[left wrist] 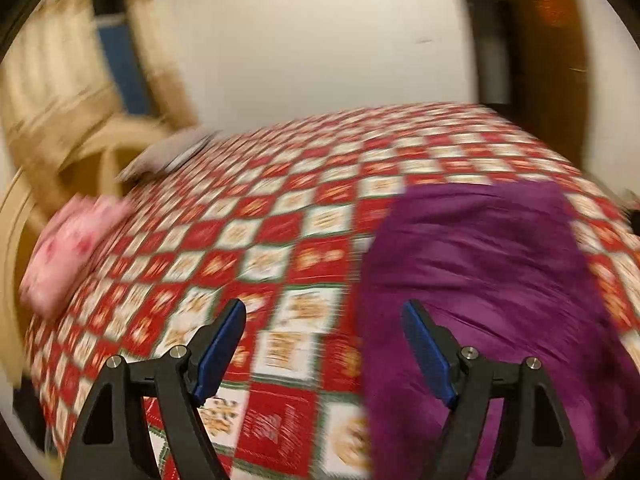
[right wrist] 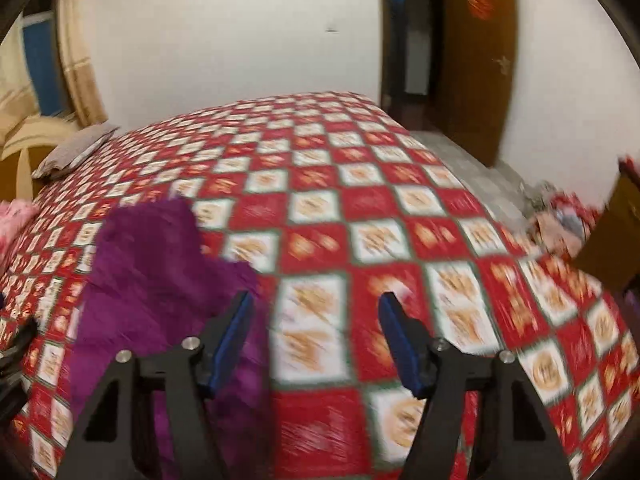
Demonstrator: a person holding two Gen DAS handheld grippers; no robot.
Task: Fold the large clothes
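A purple garment (left wrist: 480, 280) lies spread on a bed with a red and white checked cover (left wrist: 280, 240). In the left wrist view it is at the right, and my left gripper (left wrist: 324, 312) is open and empty above the cover at the garment's left edge. In the right wrist view the garment (right wrist: 160, 280) is at the left, and my right gripper (right wrist: 316, 304) is open and empty above the bed cover (right wrist: 400, 200), just past the garment's right edge. Both views are blurred.
A pink cloth (left wrist: 68, 256) lies at the bed's left side. A grey pillow (right wrist: 72, 148) sits at the far left corner. A white wall (right wrist: 240, 40) is behind, a wooden door (right wrist: 476, 60) at the right, and a clothes heap (right wrist: 560, 216) lies beside the bed.
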